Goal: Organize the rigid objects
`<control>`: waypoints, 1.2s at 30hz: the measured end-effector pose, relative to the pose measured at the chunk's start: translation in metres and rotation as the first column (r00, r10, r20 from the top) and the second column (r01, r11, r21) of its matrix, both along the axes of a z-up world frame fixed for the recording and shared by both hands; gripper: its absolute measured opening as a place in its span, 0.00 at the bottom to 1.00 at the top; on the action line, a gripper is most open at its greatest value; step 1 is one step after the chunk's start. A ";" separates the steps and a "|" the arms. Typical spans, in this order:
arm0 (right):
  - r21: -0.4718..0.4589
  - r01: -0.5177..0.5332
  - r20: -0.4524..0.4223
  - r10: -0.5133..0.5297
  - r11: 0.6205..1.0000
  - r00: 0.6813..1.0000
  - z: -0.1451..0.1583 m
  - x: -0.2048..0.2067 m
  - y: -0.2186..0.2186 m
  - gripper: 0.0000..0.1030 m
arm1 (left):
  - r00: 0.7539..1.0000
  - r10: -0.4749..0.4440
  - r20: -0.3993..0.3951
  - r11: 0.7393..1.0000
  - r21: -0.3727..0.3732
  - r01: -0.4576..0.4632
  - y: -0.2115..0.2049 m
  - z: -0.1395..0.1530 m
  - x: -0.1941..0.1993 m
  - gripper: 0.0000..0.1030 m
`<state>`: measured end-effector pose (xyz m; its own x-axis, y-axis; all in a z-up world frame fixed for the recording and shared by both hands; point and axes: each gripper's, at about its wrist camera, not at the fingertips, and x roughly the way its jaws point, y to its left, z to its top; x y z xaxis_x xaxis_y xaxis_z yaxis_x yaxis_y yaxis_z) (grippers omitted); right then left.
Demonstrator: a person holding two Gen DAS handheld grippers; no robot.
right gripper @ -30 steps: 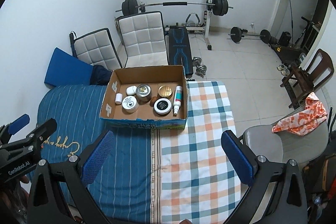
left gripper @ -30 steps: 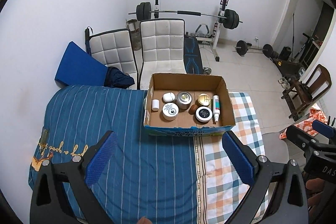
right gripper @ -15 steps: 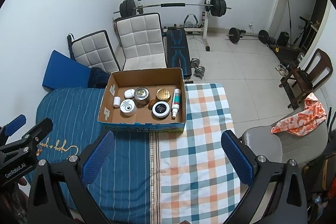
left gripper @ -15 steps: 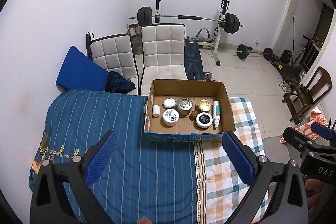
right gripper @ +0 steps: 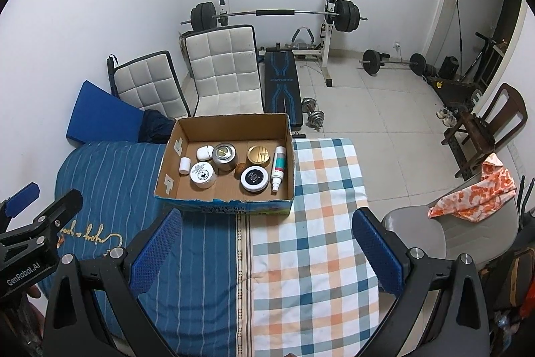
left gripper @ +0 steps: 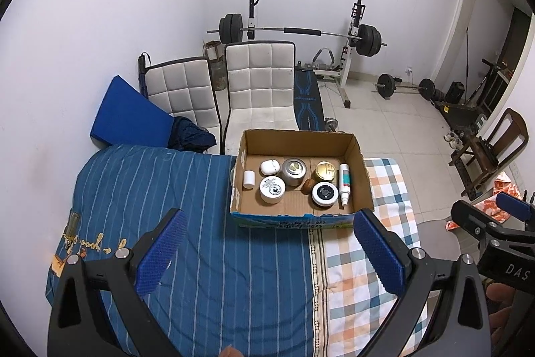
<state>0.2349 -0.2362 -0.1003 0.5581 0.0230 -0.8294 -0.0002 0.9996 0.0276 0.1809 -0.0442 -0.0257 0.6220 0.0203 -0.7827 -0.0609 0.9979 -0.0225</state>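
Note:
An open cardboard box (left gripper: 359, 153) (right gripper: 234, 122) stands on the bed. Inside it sit several small items: a white jar (left gripper: 272, 189), a silver tin (left gripper: 294, 171), a gold-lidded jar (left gripper: 325, 171), a black-lidded jar (left gripper: 324, 193), a white spray bottle (left gripper: 344, 183), a white earbud case (left gripper: 269, 167), a small white cylinder (left gripper: 248, 179) and a brown nut-like piece (left gripper: 307, 185). My left gripper (left gripper: 267, 251) is open and empty, high above the bed in front of the box. My right gripper (right gripper: 264, 251) is open and empty, also short of the box.
The bed has a blue striped cover (left gripper: 150, 189) and a checked cover (right gripper: 317, 189). Two white chairs (left gripper: 260, 82), a blue cushion (left gripper: 128, 114), a weight bench with barbell (right gripper: 277, 12) and a grey seat with orange cloth (right gripper: 474, 193) surround it.
Both grippers have drawn back and up from the box, which now looks smaller and farther. Both stay open and empty.

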 end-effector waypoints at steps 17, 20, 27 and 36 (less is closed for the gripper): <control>-0.018 -0.001 0.004 0.001 1.000 1.000 0.009 -0.001 -0.003 1.00 | 1.000 0.025 0.019 1.000 0.018 -0.025 0.000 0.009 -0.005 1.00; -0.021 -0.006 0.005 0.006 1.000 1.000 0.012 -0.002 -0.004 1.00 | 1.000 0.018 0.019 1.000 0.022 -0.019 0.000 0.009 -0.005 1.00; -0.030 -0.006 0.013 0.007 1.000 1.000 0.015 -0.003 -0.006 1.00 | 0.999 0.027 0.024 0.999 0.023 -0.028 0.001 0.009 -0.006 1.00; -0.042 -0.016 0.022 0.017 0.999 1.000 0.019 -0.005 -0.008 1.00 | 0.999 0.026 0.023 0.999 0.026 -0.027 0.001 0.011 -0.006 1.00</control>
